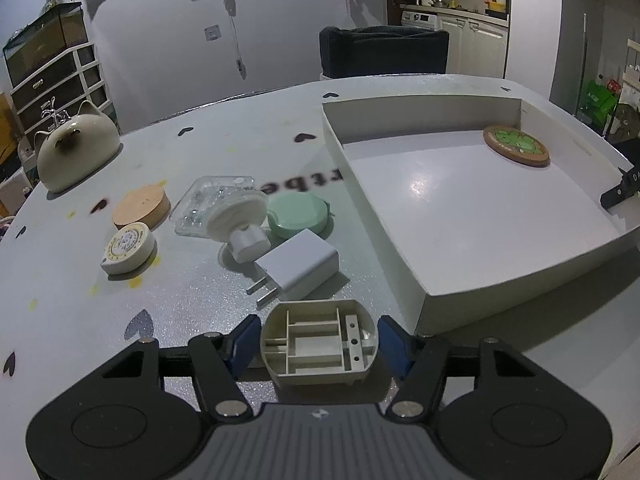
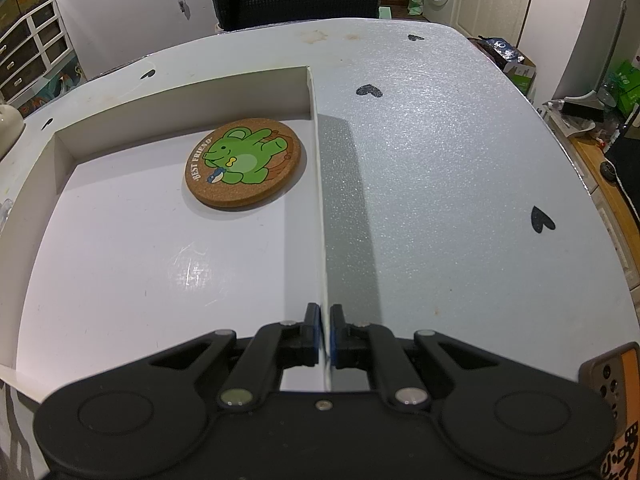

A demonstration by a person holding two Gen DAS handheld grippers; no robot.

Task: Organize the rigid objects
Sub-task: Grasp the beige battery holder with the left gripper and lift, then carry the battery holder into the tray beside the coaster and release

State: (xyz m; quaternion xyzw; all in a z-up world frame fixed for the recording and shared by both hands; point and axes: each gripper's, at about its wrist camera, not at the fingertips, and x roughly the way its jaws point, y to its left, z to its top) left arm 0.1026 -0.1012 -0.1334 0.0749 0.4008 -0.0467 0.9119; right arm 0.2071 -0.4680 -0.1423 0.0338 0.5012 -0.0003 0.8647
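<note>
Sparkly grey bench [image 1: 192, 300] holds our white tray [image 1: 424, 280]; our right hand-held gripper [image 2: 325, 330] pinches its wall. Our left hand-held gripper [image 1: 318, 340] sits open around the little beige case [image 1: 318, 344]. Squeezing crooked could make it pop out.

- Table [image 1: 192, 308]: pale grey, glittery, dotted with dark hearts.
- Tray [image 1: 376, 184], right of frame: plain white.
- Coaster [image 2: 243, 168]: brown cork with a green cartoon animal (lettering in white).
- Round case [image 1: 298, 216], centre: mint green.
- Charger [image 1: 298, 266]: white.
- Wooden disc [image 1: 141, 207], left: light tan.
- Compartment piece [image 1: 318, 346], bottom centre: beige.
</note>
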